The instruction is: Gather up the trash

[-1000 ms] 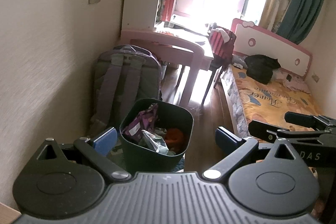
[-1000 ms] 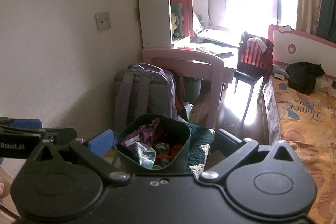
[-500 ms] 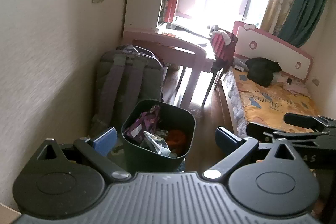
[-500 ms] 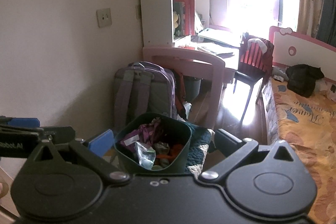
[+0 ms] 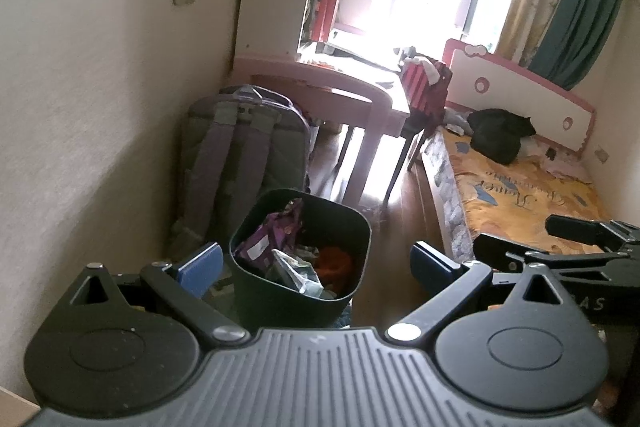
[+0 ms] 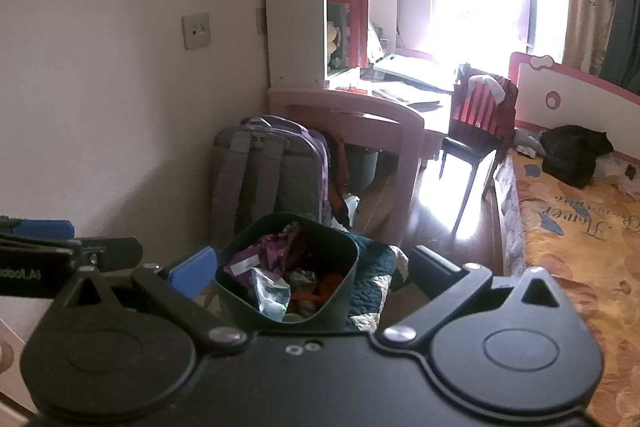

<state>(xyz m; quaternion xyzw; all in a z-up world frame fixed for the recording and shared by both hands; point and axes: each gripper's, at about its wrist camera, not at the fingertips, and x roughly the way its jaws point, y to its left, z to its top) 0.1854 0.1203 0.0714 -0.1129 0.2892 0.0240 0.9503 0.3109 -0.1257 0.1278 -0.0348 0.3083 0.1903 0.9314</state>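
A dark bin (image 5: 348, 227) (image 6: 344, 251) stands on the floor by the wall, holding a purple wrapper (image 5: 272, 239) (image 6: 272, 255), a clear plastic bag (image 5: 296, 271) (image 6: 270, 287) and something orange (image 5: 334, 261). My left gripper (image 5: 316, 263) is open above and in front of the bin, nothing between its blue pads. My right gripper (image 6: 308, 267) is open too, empty, and the bin shows between its fingers. Each gripper appears at the edge of the other's view.
A grey and purple backpack (image 5: 240, 155) (image 6: 264, 163) leans on the wall behind the bin. A pink desk (image 5: 332, 95) and chair (image 6: 480, 115) stand beyond. A bed (image 5: 520, 195) with a yellow cover runs along the right. A quilted cloth (image 6: 372, 283) lies beside the bin.
Both views have shifted slightly, the bin sitting a little higher and further off in them. Both grippers stay open and empty.
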